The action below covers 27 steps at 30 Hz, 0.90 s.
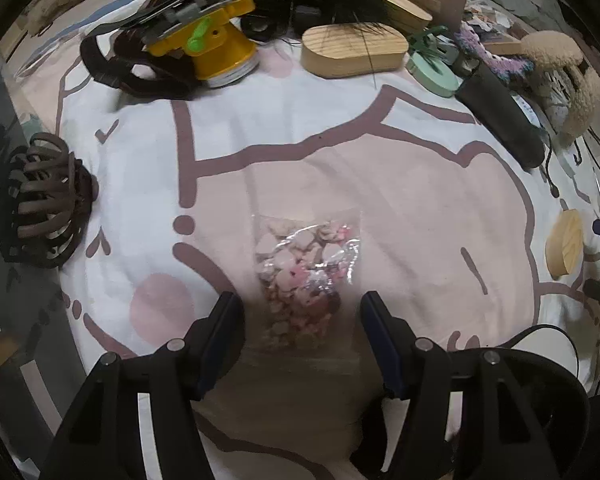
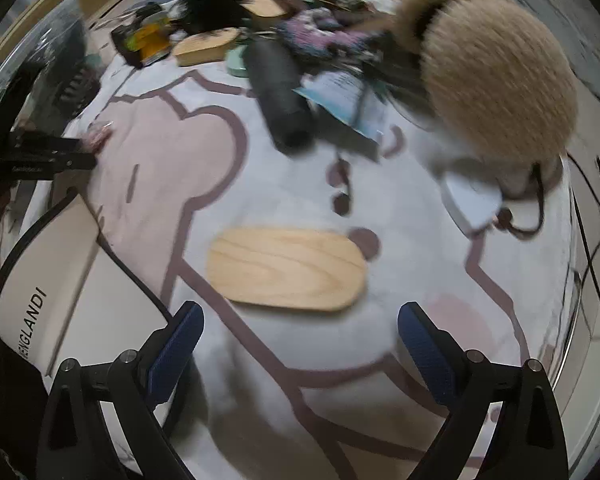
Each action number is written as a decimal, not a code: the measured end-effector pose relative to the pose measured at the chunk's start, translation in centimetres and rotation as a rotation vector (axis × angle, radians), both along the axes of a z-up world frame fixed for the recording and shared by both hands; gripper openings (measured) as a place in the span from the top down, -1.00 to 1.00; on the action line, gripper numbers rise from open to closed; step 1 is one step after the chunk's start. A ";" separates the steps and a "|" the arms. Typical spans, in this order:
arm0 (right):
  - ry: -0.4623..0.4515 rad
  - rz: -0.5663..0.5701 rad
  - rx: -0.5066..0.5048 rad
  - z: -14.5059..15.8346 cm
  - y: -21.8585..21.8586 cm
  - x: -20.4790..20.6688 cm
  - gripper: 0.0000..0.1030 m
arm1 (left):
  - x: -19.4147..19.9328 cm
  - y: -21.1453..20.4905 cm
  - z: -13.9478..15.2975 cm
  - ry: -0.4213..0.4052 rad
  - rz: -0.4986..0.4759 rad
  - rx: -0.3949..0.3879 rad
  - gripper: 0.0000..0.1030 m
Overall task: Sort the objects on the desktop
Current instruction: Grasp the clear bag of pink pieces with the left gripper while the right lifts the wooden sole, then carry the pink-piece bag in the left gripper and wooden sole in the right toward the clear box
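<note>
In the left wrist view my left gripper points down at the pink-and-white mat, open. A clear bag of small pink and beige bits lies flat on the mat, its near end between the fingers with a gap to each pad. In the right wrist view my right gripper stands wide open and holds nothing. A flat oval wooden block lies on the mat just ahead of its fingertips. The same block shows at the right edge of the left wrist view.
A brown hair claw sits at the left. Along the far side lie a yellow gadget, another wooden block, a green disc, a black cylinder and a beige plush. A white case is near left.
</note>
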State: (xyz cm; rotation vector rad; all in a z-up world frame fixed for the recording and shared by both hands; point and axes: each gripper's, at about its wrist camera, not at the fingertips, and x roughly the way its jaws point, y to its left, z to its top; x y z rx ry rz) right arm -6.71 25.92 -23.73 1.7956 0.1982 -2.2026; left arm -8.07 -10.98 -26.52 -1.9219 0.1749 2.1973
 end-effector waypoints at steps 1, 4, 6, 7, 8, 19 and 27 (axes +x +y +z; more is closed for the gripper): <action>0.012 0.021 0.021 -0.1 -0.7 0.1 -0.95 | 0.1 0.0 -0.1 0.000 -0.001 -0.003 -0.23; 0.034 0.070 0.075 -1.0 -2.2 -0.6 -1.00 | 0.3 -0.1 -0.2 0.001 0.000 -0.012 -0.23; 0.036 0.073 0.096 -1.7 -2.7 -0.8 -1.00 | 0.4 -0.3 -0.4 -0.001 0.008 -0.015 -0.23; 0.033 0.067 0.094 -2.2 -2.9 -1.0 -1.00 | 0.4 -0.4 -0.4 -0.002 0.010 -0.015 -0.23; 0.032 0.060 0.091 -2.3 -2.8 -1.1 -1.00 | 0.5 -0.6 -0.5 -0.002 0.011 -0.014 -0.23; -0.037 -0.012 0.083 -3.3 -1.5 -2.1 -0.81 | 1.5 -2.8 -0.5 -0.025 0.000 0.016 0.39; 0.017 -0.006 0.062 -1.3 -0.8 -1.7 -0.81 | 2.4 -5.1 0.5 -0.016 0.023 0.050 0.56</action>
